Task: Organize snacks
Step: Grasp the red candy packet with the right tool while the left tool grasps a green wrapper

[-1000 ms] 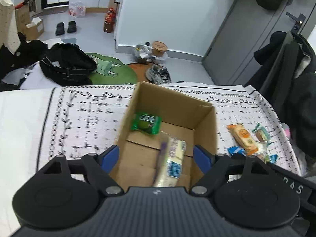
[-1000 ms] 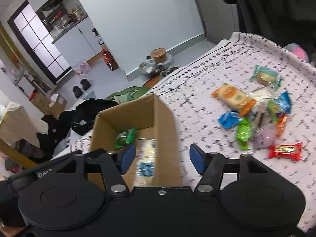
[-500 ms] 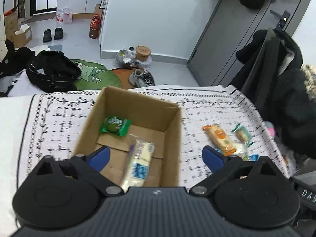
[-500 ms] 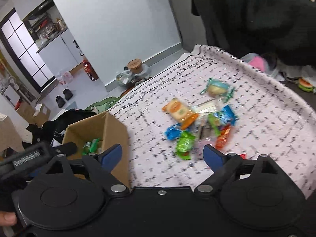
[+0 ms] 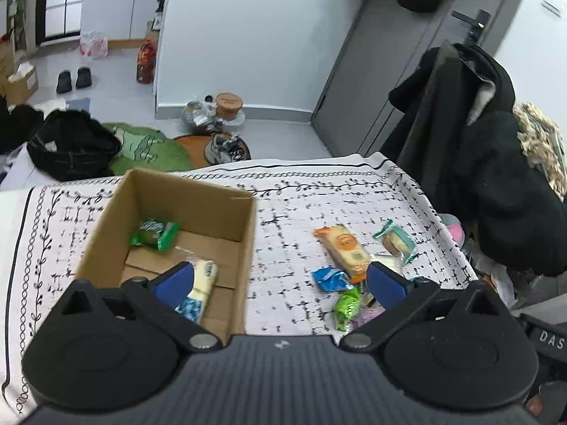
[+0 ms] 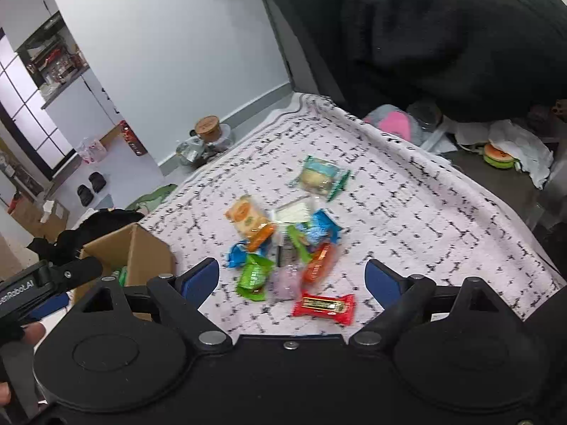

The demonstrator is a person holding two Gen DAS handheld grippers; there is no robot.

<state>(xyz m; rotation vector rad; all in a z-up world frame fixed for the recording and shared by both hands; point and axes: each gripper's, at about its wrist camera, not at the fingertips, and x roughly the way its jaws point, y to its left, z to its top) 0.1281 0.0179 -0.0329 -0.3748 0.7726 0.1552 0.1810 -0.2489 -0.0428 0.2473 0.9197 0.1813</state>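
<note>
Seen from the left wrist, the left tongs (image 5: 280, 281) stand wide apart with nothing between the blue pads, hanging above the patterned cloth just right of the cardboard box (image 5: 244, 233). The box is the natural landmark: it sits open-topped on the cloth-covered worktop (image 5: 294, 212), so snacks can simply be dropped in. Two are inside already, a green packet (image 5: 154, 233) near the far wall and a long pale yellow pack (image 5: 200, 288) lying along the floor of the box toward its near side. To the right of the box, well apart from it, lie the loose snacks: an orange packet (image 5: 342, 248), a clear wrapper with teal edges (image 5: 395, 241) beyond that, a blue wrapper (image 5: 329, 278) and a light green one (image 5: 347, 306) nearer the camera. Empty tongs beside a part-filled box suggest the left hand is between fetches.

From the right wrist, the right tongs (image 6: 292, 279) also gape, empty, aimed down at that pile, which lies right of the box (image 6: 141, 251). Nearest the pads are a red bar (image 6: 324, 306), a green packet (image 6: 253, 276), a pale purple piece (image 6: 287, 283) and an orange-red wrapper (image 6: 319, 265). The pile is crowded and overlapping, so the wide opening probably serves to straddle one wrapper; the red bar, lying a little clear of the rest, looks the easiest to take.
</note>
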